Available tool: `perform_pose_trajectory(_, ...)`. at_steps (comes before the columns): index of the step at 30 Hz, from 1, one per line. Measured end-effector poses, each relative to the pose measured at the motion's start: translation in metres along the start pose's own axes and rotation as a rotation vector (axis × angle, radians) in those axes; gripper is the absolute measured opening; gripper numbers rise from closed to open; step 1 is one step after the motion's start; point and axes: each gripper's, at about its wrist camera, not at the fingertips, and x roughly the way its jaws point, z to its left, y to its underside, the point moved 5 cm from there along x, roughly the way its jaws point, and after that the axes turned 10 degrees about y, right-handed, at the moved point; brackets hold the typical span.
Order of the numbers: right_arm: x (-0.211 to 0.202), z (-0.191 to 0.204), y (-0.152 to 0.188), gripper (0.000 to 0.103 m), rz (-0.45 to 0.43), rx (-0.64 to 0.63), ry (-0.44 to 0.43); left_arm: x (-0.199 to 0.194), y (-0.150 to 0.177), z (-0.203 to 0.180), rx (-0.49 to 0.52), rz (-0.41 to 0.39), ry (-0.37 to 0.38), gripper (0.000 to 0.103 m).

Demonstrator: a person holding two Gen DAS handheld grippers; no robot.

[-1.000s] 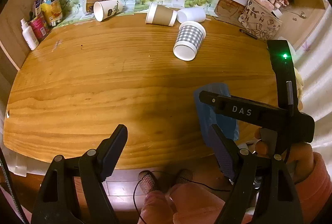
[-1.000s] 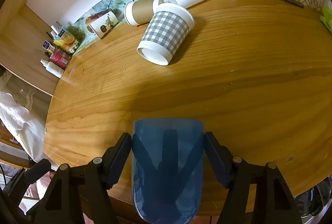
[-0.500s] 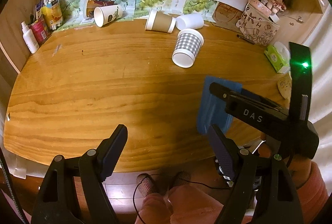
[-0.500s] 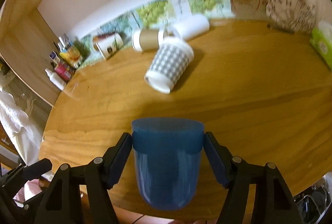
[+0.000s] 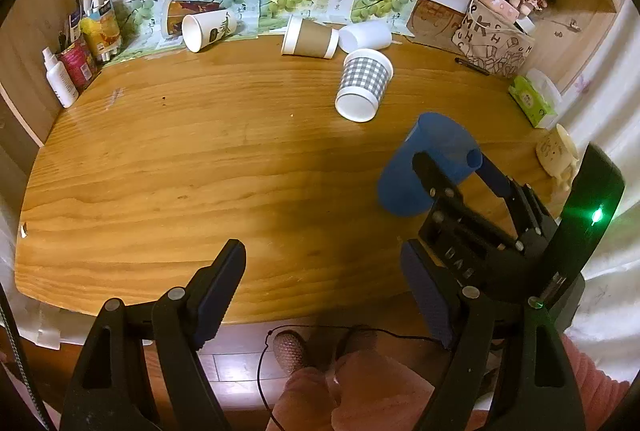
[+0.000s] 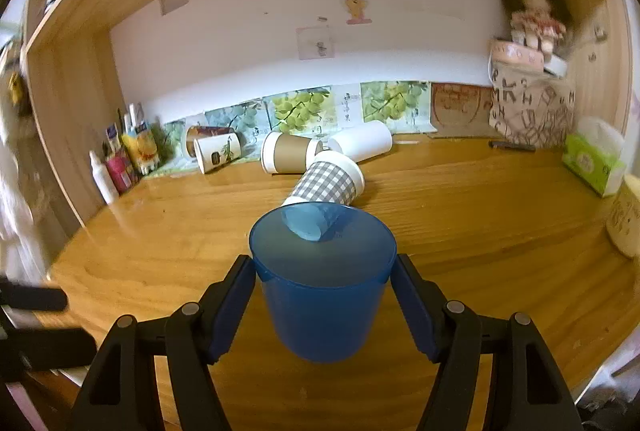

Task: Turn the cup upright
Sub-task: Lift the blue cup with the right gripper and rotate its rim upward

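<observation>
Cup [image 6: 322, 283], blue, clamped between right gripper [image 6: 324, 305] fingers, mouth up, just before checked cup [image 6: 329, 184]. Left gripper [image 5: 324, 291] spread, holding nothing.

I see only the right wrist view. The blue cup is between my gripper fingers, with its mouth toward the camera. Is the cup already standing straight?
Observer: Not yet. From the left wrist view, the blue cup leans in the right gripper, with its mouth up and toward the right.
Operator: What is the left gripper doing?
Observer: The left gripper is open and holds nothing. It hangs over the near edge of the wooden table.
Operator: Is my device switched on?
Observer: A green light glows on the body behind the right gripper.
</observation>
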Motion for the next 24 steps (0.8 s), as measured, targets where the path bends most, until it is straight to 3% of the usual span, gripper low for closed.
perform_pose_trajectory(5, -0.006, 0.012, 0.008, 0.070, -0.054, -0.089, 0.028, -0.003, 0.002, 0.003, 0.005, 0.002, -0.008, 0.083)
perform_pose_trajectory(24, -0.018, 0.014, 0.017, 0.071, -0.053, -0.102, 0.019, -0.012, 0.008, 0.000, 0.025, -0.012, 0.023, 0.083)
